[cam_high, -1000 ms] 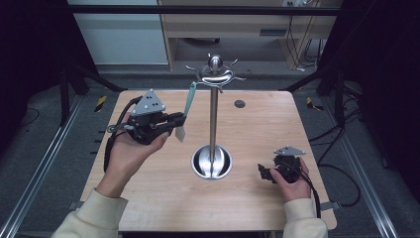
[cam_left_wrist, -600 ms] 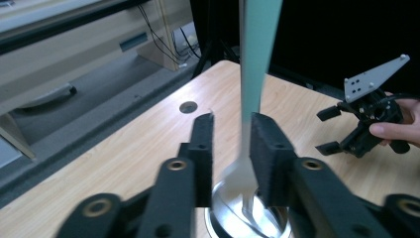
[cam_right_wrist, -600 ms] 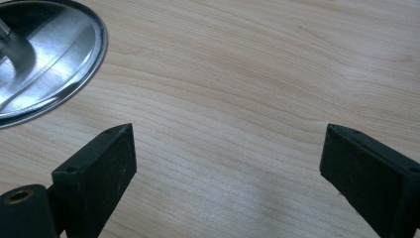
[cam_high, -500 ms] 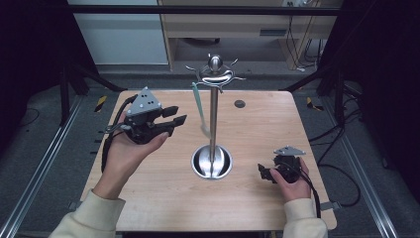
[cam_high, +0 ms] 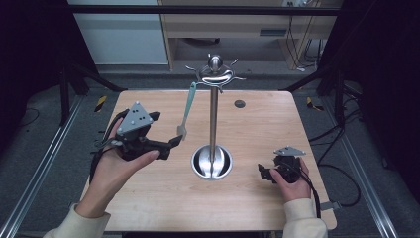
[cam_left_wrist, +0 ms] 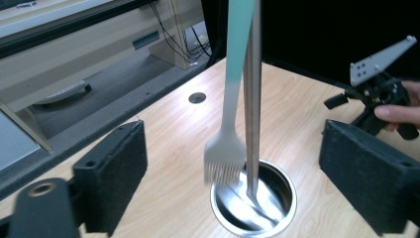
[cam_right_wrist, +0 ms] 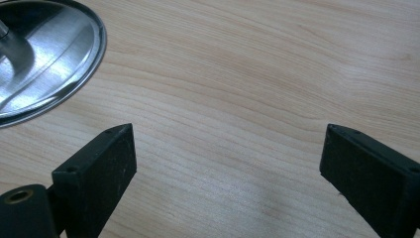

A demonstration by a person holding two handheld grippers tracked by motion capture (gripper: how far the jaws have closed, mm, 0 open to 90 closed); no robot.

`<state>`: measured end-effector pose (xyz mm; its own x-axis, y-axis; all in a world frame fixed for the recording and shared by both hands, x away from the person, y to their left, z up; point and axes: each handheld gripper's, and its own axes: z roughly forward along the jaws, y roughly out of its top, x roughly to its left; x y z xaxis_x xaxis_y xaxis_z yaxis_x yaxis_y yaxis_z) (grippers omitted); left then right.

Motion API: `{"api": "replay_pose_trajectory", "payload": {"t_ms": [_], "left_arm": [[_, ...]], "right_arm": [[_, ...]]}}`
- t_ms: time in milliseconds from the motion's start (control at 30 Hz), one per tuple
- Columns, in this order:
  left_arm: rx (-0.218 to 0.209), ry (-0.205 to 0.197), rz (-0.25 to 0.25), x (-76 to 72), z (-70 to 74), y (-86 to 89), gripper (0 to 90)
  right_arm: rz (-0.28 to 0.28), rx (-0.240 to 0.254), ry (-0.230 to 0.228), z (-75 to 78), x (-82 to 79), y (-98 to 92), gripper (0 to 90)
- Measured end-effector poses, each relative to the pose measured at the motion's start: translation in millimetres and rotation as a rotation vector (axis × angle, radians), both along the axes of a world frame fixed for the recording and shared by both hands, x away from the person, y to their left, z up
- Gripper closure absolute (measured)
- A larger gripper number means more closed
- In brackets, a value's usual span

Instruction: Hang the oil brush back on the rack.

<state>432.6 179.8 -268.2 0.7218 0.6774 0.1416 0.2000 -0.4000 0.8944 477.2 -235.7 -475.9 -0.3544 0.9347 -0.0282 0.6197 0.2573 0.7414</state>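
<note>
High view: a brush (cam_high: 186, 110) hung from the stand (cam_high: 213, 119) on the bench (cam_high: 148, 198); left tool (cam_high: 168, 145) gaped beside it, empty.
Left gripper view: brush hung between wide jaws, untouched.
Right gripper view: right tool (cam_right_wrist: 225, 183) was spread over bare bench.
Progress: hanging looked done; nothing left evident.

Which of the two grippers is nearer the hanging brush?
The left gripper, lifted with open jaws beside the teal brush; the right gripper sits low, past the stand.
</note>
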Motion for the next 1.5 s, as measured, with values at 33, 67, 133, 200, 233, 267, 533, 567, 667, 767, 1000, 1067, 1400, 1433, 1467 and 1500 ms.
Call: {"api": "replay_pose_trajectory", "payload": {"t_ms": [33,67,133,200,233,267,533,567,667,767,1000,1067,1400,1433,1467,1500], "left_arm": [[0.001,-0.001,0.001,-2.2,-2.6,1.9,9.4],[0.0,0.001,0.002,-4.2,-5.4,3.5,9.2],[0.005,0.006,-0.001,-7.8,-11.3,6.1,8.5],[0.014,0.008,0.001,-10.7,-18.1,7.2,7.7],[0.026,0.002,0.008,-11.9,-21.9,7.8,7.4],[0.047,-0.015,0.018,-12.5,-25.9,8.5,7.0],[0.063,0.05,0.004,-15.1,-67.5,11.3,5.3],[0.071,0.057,0.003,-15.8,-73.0,11.3,5.3],[0.073,0.071,0.004,-16.5,-82.8,12.5,4.8],[0.076,0.084,0.0,-16.4,-92.6,15.3,4.8],[0.077,0.114,-0.006,-16.2,-118.3,22.8,4.7],[0.075,0.12,-0.007,-16.3,-124.4,23.9,4.8],[0.098,0.174,0.013,-16.2,-155.1,34.3,4.8],[0.1,0.177,0.017,-15.8,-157.6,35.7,4.7],[0.101,0.182,0.022,-15.5,-160.0,37.0,4.8],[0.106,0.184,0.026,-15.2,-162.3,38.3,4.7]], "right_arm": [[-0.001,-0.001,0.0,-0.2,0.1,0.2,7.9],[-0.001,-0.002,0.002,-0.2,0.1,0.3,7.9],[-0.003,-0.001,0.001,-0.2,0.1,0.1,7.9],[-0.003,0.002,-0.001,-0.2,0.0,-0.3,7.9],[-0.004,0.004,0.0,0.0,-0.3,-0.3,7.9],[-0.007,0.007,-0.001,0.5,-0.6,-0.5,7.9],[-0.01,0.004,-0.008,1.1,-0.7,-1.5,7.9],[-0.007,0.004,-0.008,1.1,-0.7,-1.9,7.8],[-0.01,0.004,-0.007,1.1,-0.8,-2.0,7.8],[-0.01,0.003,-0.008,1.2,-1.0,-2.1,7.8],[-0.011,0.002,-0.007,1.0,-1.0,-2.1,7.9],[-0.011,0.002,-0.007,1.0,-1.1,-2.0,7.8],[-0.013,0.001,-0.004,0.9,-1.5,-1.3,7.9],[-0.013,0.001,-0.005,0.9,-1.5,-1.3,7.8],[-0.013,0.001,-0.004,0.9,-1.4,-1.3,7.8],[-0.013,0.001,-0.004,0.9,-1.5,-1.3,7.8]]}}
